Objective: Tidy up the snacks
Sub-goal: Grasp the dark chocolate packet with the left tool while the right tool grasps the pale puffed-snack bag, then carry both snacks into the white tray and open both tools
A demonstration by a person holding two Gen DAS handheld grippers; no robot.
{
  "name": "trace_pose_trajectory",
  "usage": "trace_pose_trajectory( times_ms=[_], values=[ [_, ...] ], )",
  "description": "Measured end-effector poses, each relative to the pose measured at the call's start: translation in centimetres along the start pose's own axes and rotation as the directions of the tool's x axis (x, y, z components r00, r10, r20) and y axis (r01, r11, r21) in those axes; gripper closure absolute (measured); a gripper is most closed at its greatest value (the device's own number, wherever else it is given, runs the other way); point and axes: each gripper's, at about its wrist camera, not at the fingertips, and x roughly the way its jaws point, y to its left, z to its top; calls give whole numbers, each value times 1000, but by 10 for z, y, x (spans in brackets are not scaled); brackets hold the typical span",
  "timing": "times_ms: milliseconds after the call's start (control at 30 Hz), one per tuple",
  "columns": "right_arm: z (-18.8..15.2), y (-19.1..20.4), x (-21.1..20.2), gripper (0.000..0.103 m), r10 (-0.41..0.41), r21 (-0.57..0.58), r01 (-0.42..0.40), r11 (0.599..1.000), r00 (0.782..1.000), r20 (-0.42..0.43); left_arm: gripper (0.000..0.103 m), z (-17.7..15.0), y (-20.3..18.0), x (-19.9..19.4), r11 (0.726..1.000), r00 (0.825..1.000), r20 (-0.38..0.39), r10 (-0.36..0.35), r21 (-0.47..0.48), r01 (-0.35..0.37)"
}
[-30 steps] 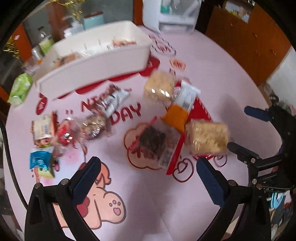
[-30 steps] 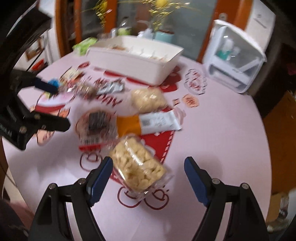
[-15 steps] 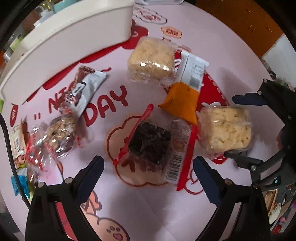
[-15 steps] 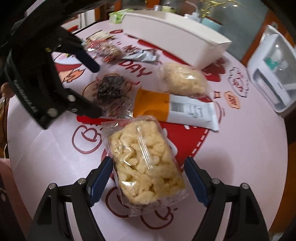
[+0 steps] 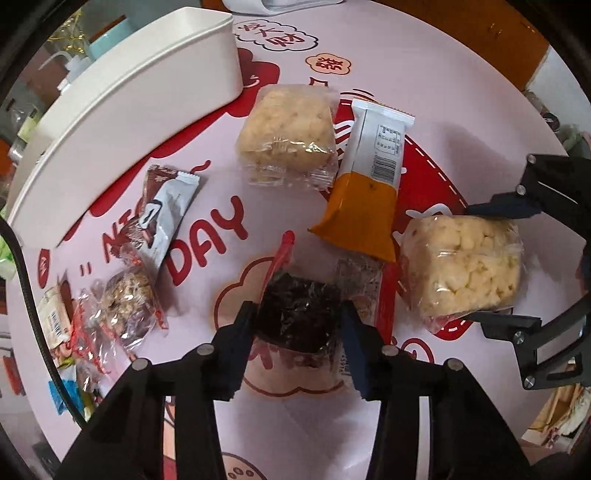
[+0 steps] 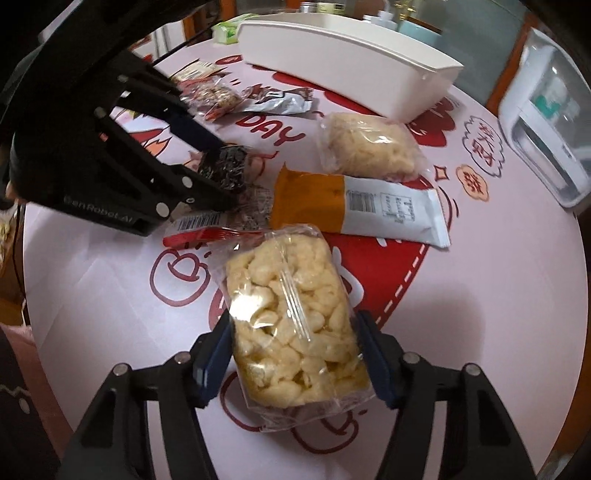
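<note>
My left gripper (image 5: pixel 297 325) is shut on a dark chocolate snack in a clear wrapper (image 5: pixel 299 317), which lies on the pink table; it also shows in the right wrist view (image 6: pixel 225 166). My right gripper (image 6: pixel 295 350) is shut on a pale puffed-rice snack pack (image 6: pixel 291 325), also seen in the left wrist view (image 5: pixel 465 269). A second puffed-rice pack (image 5: pixel 288 129), an orange-and-white bar (image 5: pixel 365 184) and a brown-and-silver bar (image 5: pixel 162 214) lie between the grippers and the long white bin (image 5: pixel 122 110).
Several small wrapped snacks (image 5: pixel 122 310) lie at the table's left edge. A white appliance (image 6: pixel 550 122) stands at the far right. A green pack (image 6: pixel 225 31) and bottles stand behind the bin. The table edge curves close on the right.
Both grippers moved down and forward and closed: the left one onto the dark chocolate snack, the right one onto the puffed-rice pack. They were open half a second ago.
</note>
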Motion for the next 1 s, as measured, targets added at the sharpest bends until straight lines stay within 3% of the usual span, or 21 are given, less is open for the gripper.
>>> trace_pose_trajectory(
  times_ms=[200, 467, 767, 1000],
  values=[
    [-6, 3, -23, 41, 10, 97, -16, 995, 998, 70, 61, -15, 5, -28, 996, 998, 63, -16, -86, 21],
    [20, 8, -84, 41, 10, 188, -57, 980, 970, 243, 61, -34, 36, -120, 982, 975, 222, 24, -187, 18],
    [108, -3, -152, 41, -23, 246, -76, 966, 925, 378, 61, -6, 93, -218, 966, 924, 359, 132, -256, -38],
    [193, -41, -182, 41, -52, 362, -115, 925, 906, 420, 61, 34, 141, -253, 953, 878, 424, 223, -282, -106]
  ],
)
